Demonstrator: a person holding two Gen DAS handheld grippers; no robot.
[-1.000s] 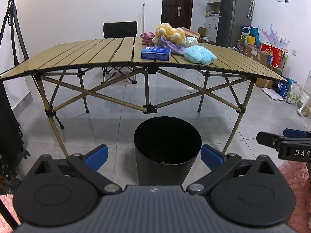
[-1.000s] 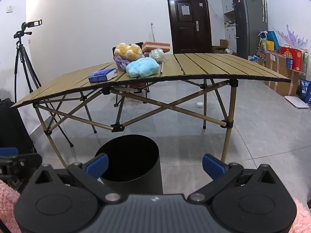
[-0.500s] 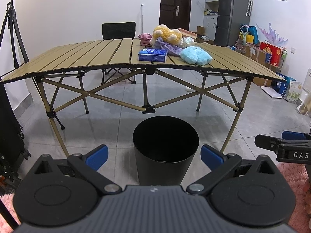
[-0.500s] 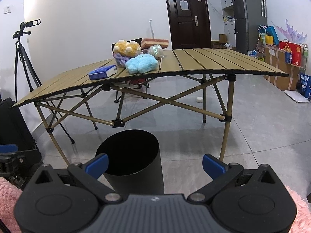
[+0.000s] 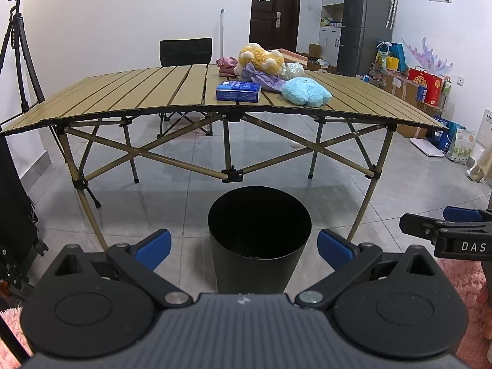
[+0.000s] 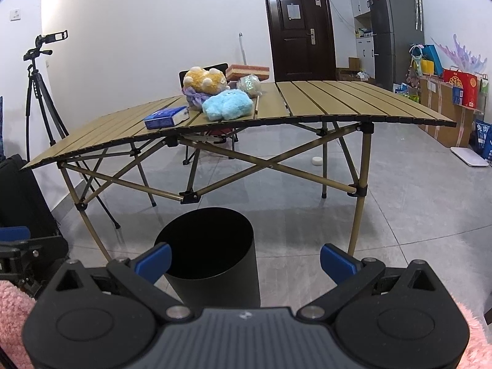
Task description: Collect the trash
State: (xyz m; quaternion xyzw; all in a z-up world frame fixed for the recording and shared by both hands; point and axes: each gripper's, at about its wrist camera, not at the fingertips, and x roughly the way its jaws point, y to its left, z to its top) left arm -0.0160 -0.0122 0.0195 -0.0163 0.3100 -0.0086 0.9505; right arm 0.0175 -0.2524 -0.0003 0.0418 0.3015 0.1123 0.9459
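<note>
A black round trash bin stands on the grey floor in front of the folding slat table. My left gripper is open, with the bin straight ahead between its blue-tipped fingers. My right gripper is open too, the bin ahead and to its left. Nothing is held by either. On the table lie a blue tissue pack, a light blue plush, a yellow plush and a crumpled clear bag.
A tripod stands at the left wall. A black chair is behind the table. A fridge, boxes and bags line the right wall. A small white object lies on the floor beyond the table. A pink rug is underfoot.
Both grippers have risen and drawn back a little, so the bin and table look lower and slightly farther. Both stay open and empty.
</note>
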